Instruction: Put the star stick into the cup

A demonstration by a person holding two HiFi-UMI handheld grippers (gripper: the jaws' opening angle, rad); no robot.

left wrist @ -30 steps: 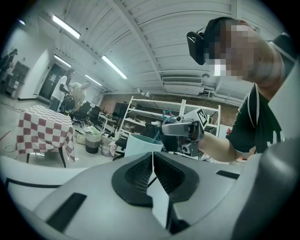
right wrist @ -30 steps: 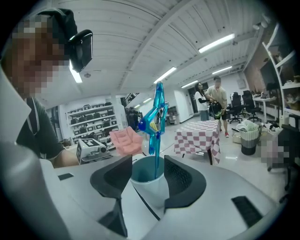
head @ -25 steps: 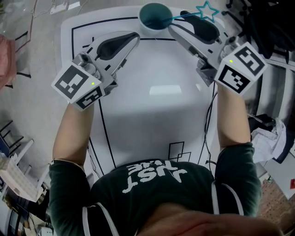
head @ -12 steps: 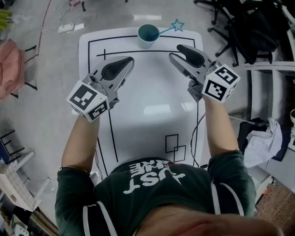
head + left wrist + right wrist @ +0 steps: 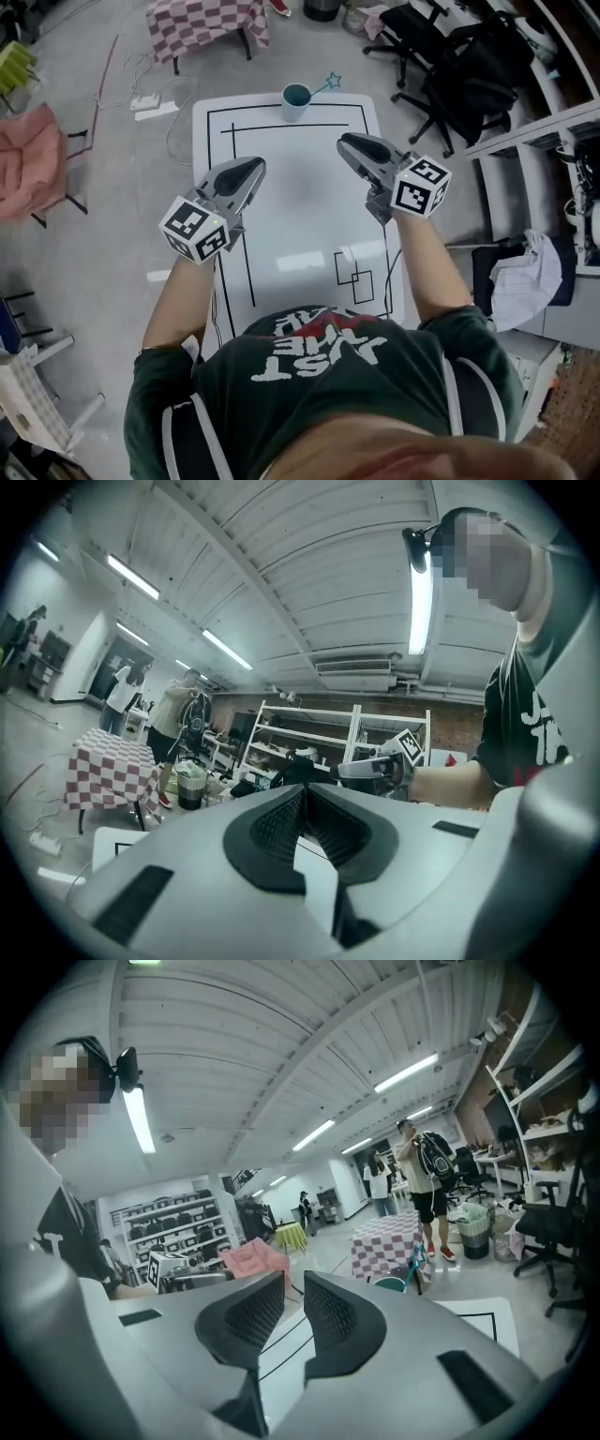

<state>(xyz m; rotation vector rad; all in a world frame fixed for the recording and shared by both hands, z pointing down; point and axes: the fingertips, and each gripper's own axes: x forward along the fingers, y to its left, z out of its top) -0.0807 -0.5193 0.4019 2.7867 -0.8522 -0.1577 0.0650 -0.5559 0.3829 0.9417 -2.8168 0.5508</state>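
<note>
A teal cup (image 5: 296, 101) stands at the far edge of the white table (image 5: 291, 225). The star stick (image 5: 329, 82) leans out of it to the right, star end up. Both grippers hang over the table's middle, well short of the cup. My left gripper (image 5: 251, 169) is shut and empty, its pads meeting in the left gripper view (image 5: 303, 794). My right gripper (image 5: 349, 142) is closing with a narrow gap between its pads (image 5: 293, 1283) and nothing in it. The cup (image 5: 391, 1283) and stick (image 5: 417, 1261) show small past the right jaws.
A checkered-cloth table (image 5: 206, 23) stands beyond the white table, office chairs (image 5: 441, 56) at the far right, a pink chair (image 5: 33, 155) at the left and shelving (image 5: 572, 169) along the right. People (image 5: 427, 1185) stand in the background.
Both grippers have drawn back from the cup toward the person, and the head view has lifted and widened. The right jaws have narrowed. The star stick stays in the cup.
</note>
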